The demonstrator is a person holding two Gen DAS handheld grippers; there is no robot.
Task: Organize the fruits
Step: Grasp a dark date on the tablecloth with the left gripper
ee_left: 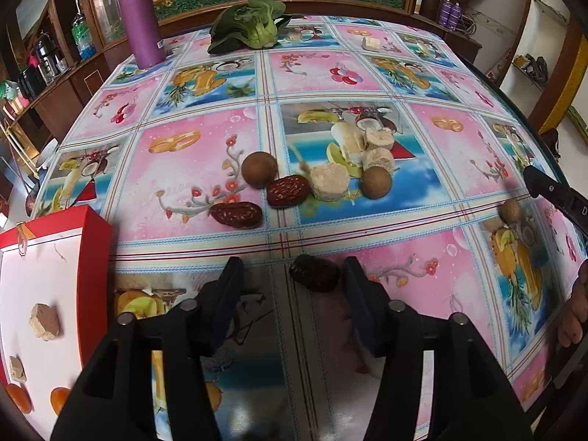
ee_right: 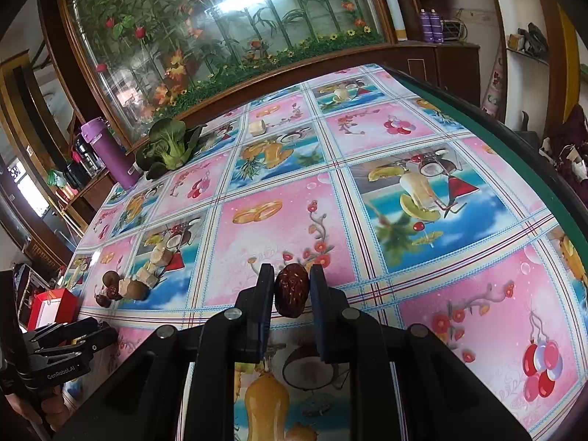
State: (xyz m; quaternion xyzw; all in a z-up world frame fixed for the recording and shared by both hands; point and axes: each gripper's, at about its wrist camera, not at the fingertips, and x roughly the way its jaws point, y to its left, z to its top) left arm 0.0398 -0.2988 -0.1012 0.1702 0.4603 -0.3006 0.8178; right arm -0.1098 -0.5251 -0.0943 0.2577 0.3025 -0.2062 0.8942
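In the left wrist view my left gripper (ee_left: 294, 270) is open low over the table. A dark red date (ee_left: 316, 275) lies between its fingertips, closer to the right one and touching neither. Farther out is a heap of two brown longans (ee_left: 259, 169), two more dates (ee_left: 288, 191) and several pale cut fruit chunks (ee_left: 329, 182). In the right wrist view my right gripper (ee_right: 291, 283) is shut on a red date (ee_right: 292, 290), both pads against its sides. The right gripper (ee_left: 551, 193) also shows at the right edge of the left wrist view.
A red box (ee_left: 93, 242) with a white floor holds a few fruit pieces at the near left. A purple bottle (ee_left: 137, 14) and a leafy green vegetable (ee_left: 250, 25) stand at the far edge. The table's rim (ee_right: 514, 139) runs close on the right.
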